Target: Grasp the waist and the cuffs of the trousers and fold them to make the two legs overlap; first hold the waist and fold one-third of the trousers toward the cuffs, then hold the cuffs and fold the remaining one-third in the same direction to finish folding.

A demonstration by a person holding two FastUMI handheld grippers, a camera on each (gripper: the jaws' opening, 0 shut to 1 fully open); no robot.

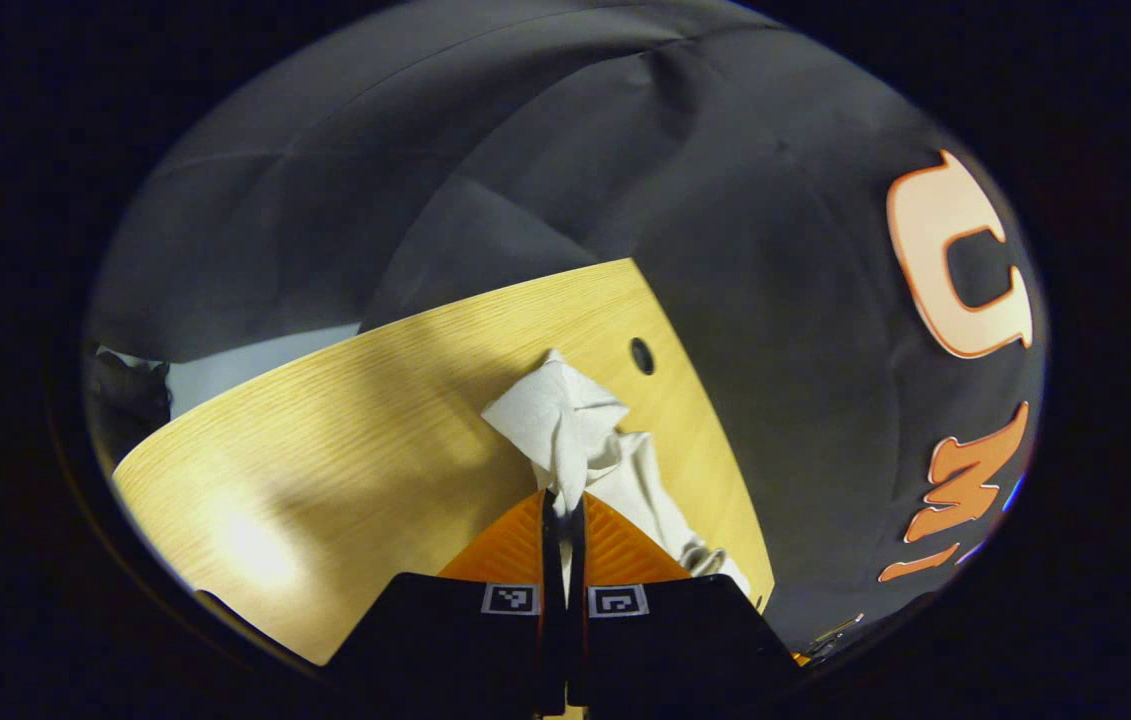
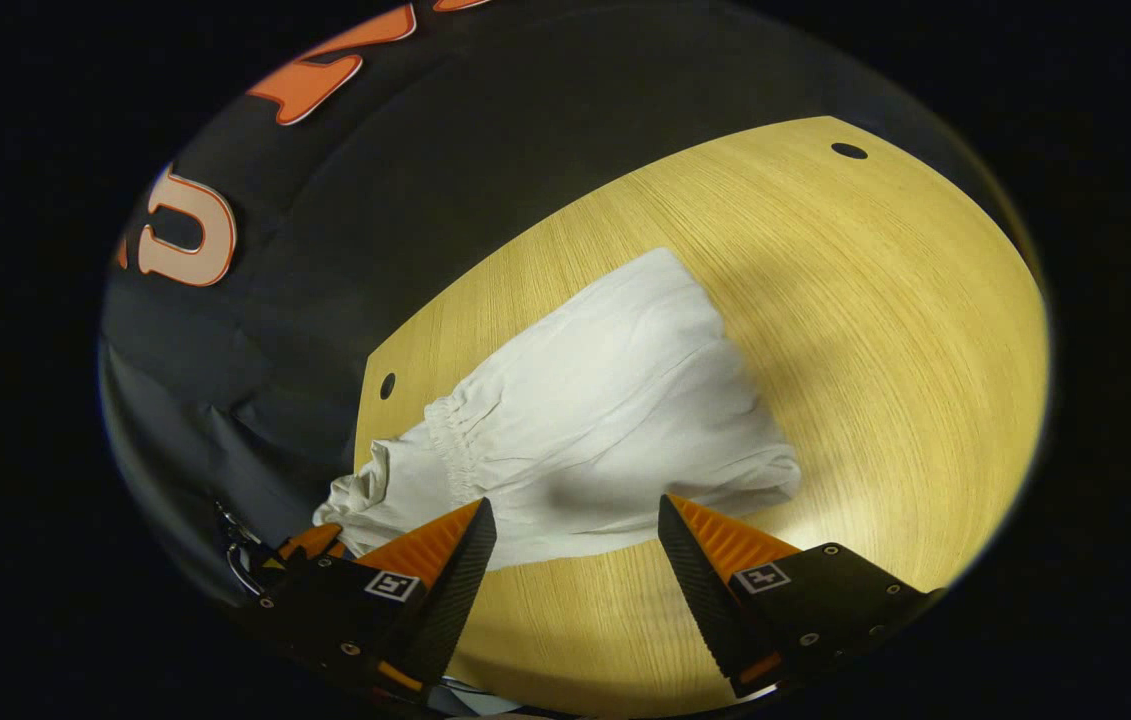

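Left hand-held gripper (image 1: 563,515) pinches the trousers (image 2: 605,420) — right one (image 2: 575,530) agape.

L gripper (image 1: 563,515) clamped tight on cloth, R gripper (image 2: 575,520) fingers wide apart, hovering

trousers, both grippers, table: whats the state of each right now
trousers: on the table, partly folded, waist end bunched and lifted
left gripper: shut on the trousers
right gripper: open, fingers spread just short of the trousers' near edge, holding nothing
table: bare wood around the trousers, with a small round hole near a corner
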